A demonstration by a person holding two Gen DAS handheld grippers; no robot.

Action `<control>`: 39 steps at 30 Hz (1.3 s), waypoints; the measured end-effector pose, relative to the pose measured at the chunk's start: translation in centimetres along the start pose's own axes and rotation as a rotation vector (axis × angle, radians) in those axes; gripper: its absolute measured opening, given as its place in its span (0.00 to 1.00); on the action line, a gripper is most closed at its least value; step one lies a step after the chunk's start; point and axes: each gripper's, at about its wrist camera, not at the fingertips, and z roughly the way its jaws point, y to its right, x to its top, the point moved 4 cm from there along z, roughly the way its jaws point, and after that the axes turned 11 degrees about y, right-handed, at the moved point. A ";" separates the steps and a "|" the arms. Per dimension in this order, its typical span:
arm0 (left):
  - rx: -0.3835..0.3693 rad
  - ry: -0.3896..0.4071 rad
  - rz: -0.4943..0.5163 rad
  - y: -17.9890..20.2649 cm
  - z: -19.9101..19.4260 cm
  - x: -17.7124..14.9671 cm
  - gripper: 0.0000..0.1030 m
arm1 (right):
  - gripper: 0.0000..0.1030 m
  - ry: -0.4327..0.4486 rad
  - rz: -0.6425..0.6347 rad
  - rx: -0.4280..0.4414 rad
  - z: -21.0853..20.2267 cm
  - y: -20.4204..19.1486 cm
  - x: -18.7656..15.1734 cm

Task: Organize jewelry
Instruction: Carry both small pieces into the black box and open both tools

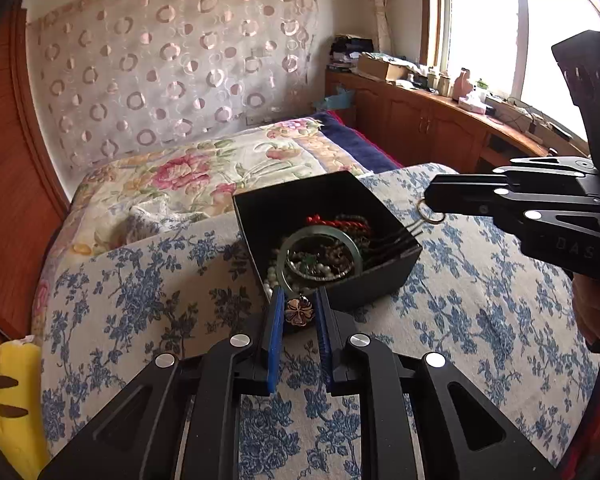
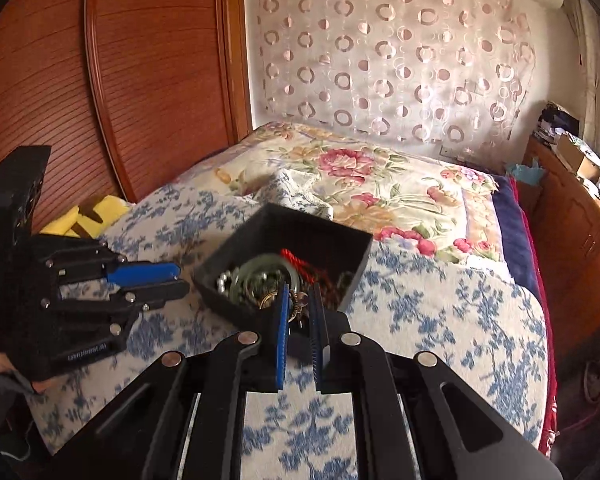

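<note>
1. While most pieces are already lying in the black box, I am judging the sorting as nearly done.
2. I am holding the left gripper at the box's six o'clock edge, jaws pinching a flower pendant.
3. I am holding the right gripper at the box's three o'clock in the left view, jaws pressed on a small gold ring with dark cords trailing into the box.
4. I am seeing a green bangle, red cord and beads inside; only these two held pieces are remaining on the blue-flowered cloth side.
</note>
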 end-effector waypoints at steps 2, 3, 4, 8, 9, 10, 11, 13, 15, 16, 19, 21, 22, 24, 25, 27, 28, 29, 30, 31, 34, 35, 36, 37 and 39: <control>0.001 0.004 -0.003 -0.3 0.2 0.4 0.14 | 0.11 -0.006 0.002 -0.001 0.8 0.0 0.6; 0.002 0.003 -0.004 -0.3 0.4 0.5 0.14 | 0.11 -0.011 0.003 -0.006 1.4 0.0 0.9; 0.003 0.003 -0.004 -0.4 0.5 0.7 0.14 | 0.11 -0.016 0.002 -0.010 1.8 0.1 1.1; 0.010 0.003 -0.008 -0.6 0.9 0.9 0.14 | 0.11 -0.036 -0.008 -0.025 3.5 0.2 1.7; 0.011 0.003 -0.008 -0.6 0.9 1.0 0.14 | 0.11 -0.044 -0.011 -0.031 4.2 0.3 1.8; 0.013 0.003 -0.007 -0.7 1.1 1.0 0.14 | 0.11 -0.051 -0.013 -0.038 4.6 0.4 1.9; 0.016 0.002 -0.008 -0.8 1.2 1.1 0.14 | 0.11 -0.056 -0.015 -0.043 5.0 0.6 1.8; 0.019 -0.002 -0.007 -0.9 1.6 1.2 0.14 | 0.11 -0.075 -0.015 -0.057 5.9 1.0 1.8; 0.026 -0.005 -0.004 -1.1 2.0 1.4 0.14 | 0.11 -0.079 -0.005 -0.064 6.3 1.4 1.7; 0.027 -0.007 -0.009 -1.3 2.2 1.6 0.14 | 0.11 -0.074 0.005 -0.059 6.3 1.6 1.7; 0.033 -0.007 -0.017 -1.8 2.7 1.9 0.14 | 0.11 -0.067 0.012 -0.055 6.0 1.7 1.3; 0.034 -0.010 -0.024 -2.0 3.1 2.1 0.14 | 0.11 -0.072 0.009 -0.057 5.9 1.7 1.2; 0.031 -0.011 -0.030 -2.2 3.4 2.2 0.14 | 0.11 -0.077 0.004 -0.064 5.9 1.7 1.1; 0.024 -0.013 -0.042 -2.3 3.8 2.4 0.14 | 0.11 -0.083 0.001 -0.065 5.8 1.7 0.9; 0.023 -0.011 -0.048 -2.3 4.1 2.7 0.14 | 0.11 -0.081 0.001 -0.066 5.6 1.8 0.9; 0.021 -0.009 -0.049 -2.3 4.5 3.0 0.14 | 0.11 -0.078 0.005 -0.064 5.2 1.9 0.9; 0.022 -0.007 -0.047 -2.2 4.8 3.3 0.14 | 0.11 -0.075 0.007 -0.063 5.0 2.0 0.9; 0.023 -0.006 -0.045 -2.2 4.9 3.4 0.14 | 0.11 -0.073 0.006 -0.063 4.8 2.1 0.8; 0.025 -0.003 -0.045 -2.1 5.1 3.6 0.14 | 0.11 -0.072 0.004 -0.064 4.6 2.1 0.8; 0.028 -0.001 -0.046 -2.1 5.4 3.9 0.14 | 0.11 -0.072 0.002 -0.063 4.4 2.1 0.7; 0.030 0.005 -0.056 -2.1 5.9 4.6 0.14 | 0.11 -0.069 -0.001 -0.067 4.0 2.2 0.7; 0.030 0.007 -0.058 -2.1 5.9 4.7 0.14 | 0.11 -0.067 0.000 -0.067 3.8 2.3 0.6; 0.030 0.012 -0.061 -2.2 5.8 4.9 0.14 | 0.11 -0.064 0.003 -0.065 3.6 2.4 0.6; 0.027 0.021 -0.066 -2.2 5.6 5.0 0.14 | 0.11 -0.061 0.006 -0.063 3.4 2.4 0.6; 0.019 0.033 -0.071 -2.2 5.2 5.3 0.14 | 0.11 -0.056 0.014 -0.057 3.1 2.5 0.5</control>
